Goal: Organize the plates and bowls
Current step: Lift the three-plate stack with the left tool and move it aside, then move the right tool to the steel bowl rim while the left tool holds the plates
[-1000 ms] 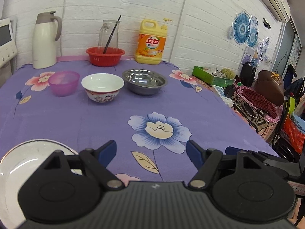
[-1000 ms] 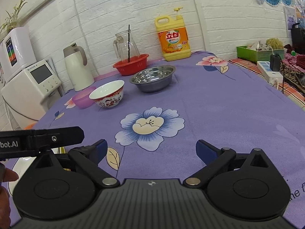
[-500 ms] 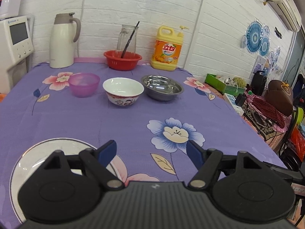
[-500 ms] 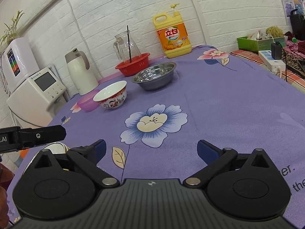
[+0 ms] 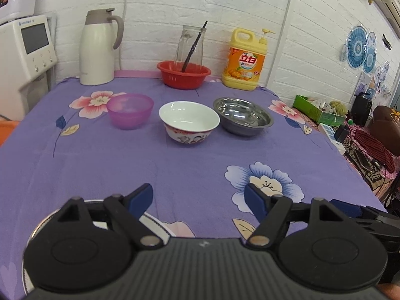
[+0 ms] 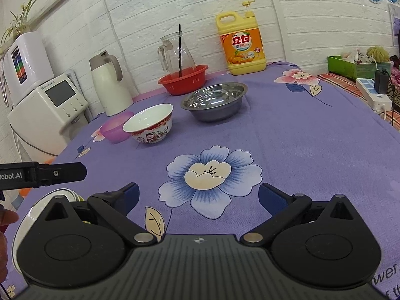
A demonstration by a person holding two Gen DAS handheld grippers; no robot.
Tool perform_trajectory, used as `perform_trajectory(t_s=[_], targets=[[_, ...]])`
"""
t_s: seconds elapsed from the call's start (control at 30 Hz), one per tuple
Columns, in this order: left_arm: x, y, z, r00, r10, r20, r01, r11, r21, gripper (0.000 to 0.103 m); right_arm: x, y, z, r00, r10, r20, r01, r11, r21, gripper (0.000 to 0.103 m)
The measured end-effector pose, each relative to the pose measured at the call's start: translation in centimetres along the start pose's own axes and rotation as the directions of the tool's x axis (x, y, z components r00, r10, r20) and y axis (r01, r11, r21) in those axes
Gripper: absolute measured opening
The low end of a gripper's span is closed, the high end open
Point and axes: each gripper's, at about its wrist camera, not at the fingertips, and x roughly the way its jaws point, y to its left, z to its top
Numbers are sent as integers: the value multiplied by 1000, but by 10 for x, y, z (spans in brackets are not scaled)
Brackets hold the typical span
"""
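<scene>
Left gripper (image 5: 198,198) hangs low over the near edge of the purple floral tablecloth (image 5: 190,165), jaws spread wide, nothing between the blue pads. Right gripper (image 6: 197,196) likewise: jaws wide apart, nothing held, centred over the blue printed flower. White plate (image 5: 152,221) lies flat on the cloth at the near left, mostly hidden beneath the left gripper's left finger and body; only arcs of its rim show. Same plate (image 6: 37,206) appears at the lower left of the right wrist view, beside and partly under that gripper's left finger, with the left gripper's black finger (image 6: 57,172) above it. Plate is round, so no long axis; face up. Three bowls stand in a row across the far half of the table, all upright with mouths up, well ahead of both grippers: translucent purple plastic bowl (image 5: 130,111) at left, white ceramic bowl (image 5: 189,121) with red figured band in the middle, stainless steel bowl (image 5: 243,118) at right. Ceramic and steel rims sit just beside each other; whether they touch cannot be told. Behind the row, against the white brick wall: white thermos jug (image 5: 97,47), red plastic basket (image 5: 183,74) with a glass pitcher (image 5: 191,45) and dark stick, yellow detergent bottle (image 5: 246,60). White appliance (image 5: 25,50) stands off the table's left edge.
</scene>
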Motion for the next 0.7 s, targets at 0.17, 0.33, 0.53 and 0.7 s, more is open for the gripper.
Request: perform_trajectory(t_s=[0.17,0.33,0.53,0.7], targets=[[7,-1,4,1000,8,-8,-8,1000,-7,74,5,-6,0,1000,-3,-20,3,1000,2,103],[10,-2,5,1000,7,-15,-7,1000,6,74,6,-10,6,1000,-24,-11,24,1000,-5,103],[14,6,6,1000,-6,-20,6,1000,-2,74,18,-14,37,998,-60,5,60,991,-115,103],[14,18,10,1000,-28,-6,28,999,-30,74,60,-24,89,990,-139,-10,134,970,-201,103]])
